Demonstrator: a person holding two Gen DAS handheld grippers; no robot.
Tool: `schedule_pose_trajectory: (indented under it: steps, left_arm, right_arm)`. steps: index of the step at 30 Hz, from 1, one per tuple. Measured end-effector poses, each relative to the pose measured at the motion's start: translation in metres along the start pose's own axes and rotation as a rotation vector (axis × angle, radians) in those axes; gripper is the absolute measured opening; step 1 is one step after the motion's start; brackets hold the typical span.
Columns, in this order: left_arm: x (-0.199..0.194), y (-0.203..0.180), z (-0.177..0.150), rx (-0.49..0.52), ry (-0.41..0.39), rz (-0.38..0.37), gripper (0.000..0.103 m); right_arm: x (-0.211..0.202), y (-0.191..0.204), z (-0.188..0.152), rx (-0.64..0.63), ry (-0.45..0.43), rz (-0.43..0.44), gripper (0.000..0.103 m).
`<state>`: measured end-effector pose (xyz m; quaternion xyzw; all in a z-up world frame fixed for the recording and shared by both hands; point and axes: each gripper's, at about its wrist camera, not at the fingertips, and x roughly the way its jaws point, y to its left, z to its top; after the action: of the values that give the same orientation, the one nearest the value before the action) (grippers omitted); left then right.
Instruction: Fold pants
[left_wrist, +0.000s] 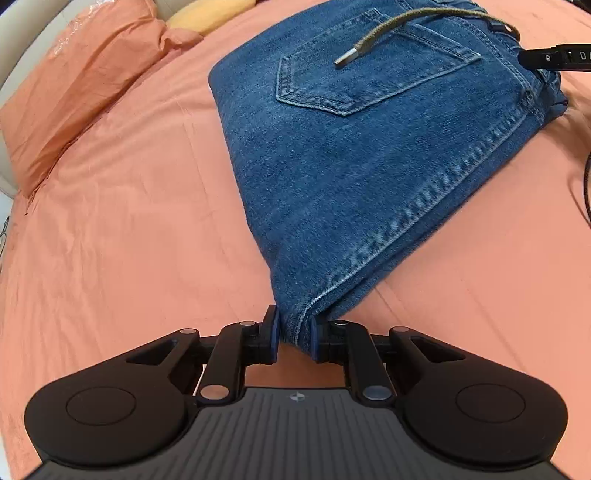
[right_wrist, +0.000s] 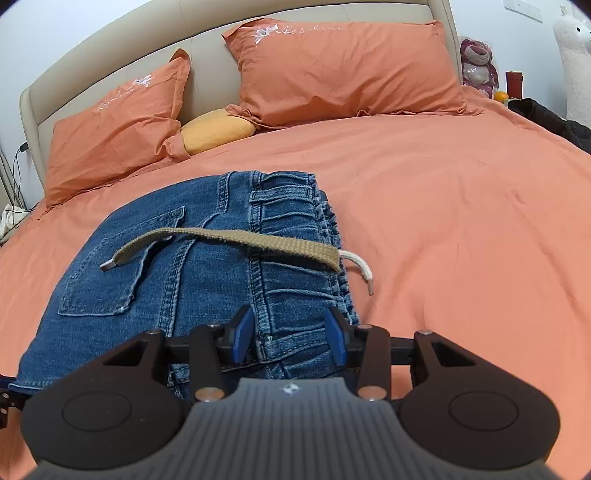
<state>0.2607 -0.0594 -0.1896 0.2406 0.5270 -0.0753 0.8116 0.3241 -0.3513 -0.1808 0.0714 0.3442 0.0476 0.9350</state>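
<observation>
Folded blue jeans (left_wrist: 351, 166) lie on the orange bed sheet (left_wrist: 129, 221), back pocket up, with a khaki webbing belt (left_wrist: 406, 26) trailing across them. My left gripper (left_wrist: 295, 332) is shut on the near corner of the folded denim, both pads pressed against the fabric. In the right wrist view the jeans (right_wrist: 166, 288) spread out ahead, the belt (right_wrist: 240, 240) and a white drawstring (right_wrist: 360, 267) at the waistband. My right gripper (right_wrist: 290, 334) is shut on the thick waistband stack. Its black tip (left_wrist: 554, 57) shows at the far right edge of the left wrist view.
Two orange pillows (right_wrist: 343, 70) (right_wrist: 114, 125) and a yellow cushion (right_wrist: 218, 131) lean on the beige headboard (right_wrist: 207, 48). Plush toys (right_wrist: 476, 62) and a black garment (right_wrist: 546, 118) sit at the far right. A dark cable (left_wrist: 587, 184) crosses the sheet's right edge.
</observation>
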Motion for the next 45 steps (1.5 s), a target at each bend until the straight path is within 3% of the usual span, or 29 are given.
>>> schedule_pose_trajectory:
  steps: [4, 6, 7, 11, 13, 19, 26, 31, 33, 36, 42, 45]
  left_arm:
    - [-0.021, 0.002, -0.006, 0.006, 0.014, -0.03, 0.026]
    - [-0.034, 0.008, -0.013, -0.008, -0.003, -0.056, 0.026]
    - [-0.042, 0.014, -0.016, -0.04, -0.038, -0.07, 0.026]
    - [-0.063, 0.048, -0.012, -0.265, -0.161, -0.15, 0.036]
    - [-0.058, 0.064, 0.002, -0.343, -0.175, -0.185, 0.04]
    - [-0.032, 0.088, 0.041, -0.477, -0.188, -0.245, 0.056]
    - [0.013, 0.102, 0.072, -0.564, -0.13, -0.261, 0.068]
    - [0.038, 0.106, 0.082, -0.539, -0.097, -0.275, 0.069]
    - [0.046, 0.106, 0.085, -0.527, -0.094, -0.277, 0.072]
    - [0.057, 0.108, 0.089, -0.525, -0.093, -0.3, 0.074]
    - [0.074, 0.115, 0.092, -0.514, -0.092, -0.35, 0.081]
    - [0.079, 0.121, 0.09, -0.537, -0.09, -0.387, 0.079]
  right_arm:
    - [-0.013, -0.006, -0.002, 0.022, 0.008, 0.002, 0.044]
    - [-0.025, -0.015, -0.004, 0.077, 0.015, 0.006, 0.06]
    - [-0.03, -0.022, -0.005, 0.109, 0.015, -0.001, 0.068]
    - [-0.037, -0.055, -0.006, 0.323, -0.002, 0.046, 0.069]
    - [-0.029, -0.068, -0.01, 0.437, 0.018, 0.084, 0.069]
    - [-0.009, -0.086, -0.015, 0.601, 0.05, 0.169, 0.069]
    - [0.021, -0.09, -0.017, 0.637, 0.109, 0.209, 0.068]
    - [0.033, -0.089, -0.013, 0.624, 0.106, 0.229, 0.067]
    - [0.038, -0.09, -0.011, 0.619, 0.107, 0.24, 0.064]
    - [0.043, -0.092, -0.012, 0.642, 0.116, 0.279, 0.052]
    - [0.048, -0.098, -0.014, 0.67, 0.129, 0.328, 0.049]
    - [0.049, -0.098, -0.014, 0.674, 0.132, 0.334, 0.046]
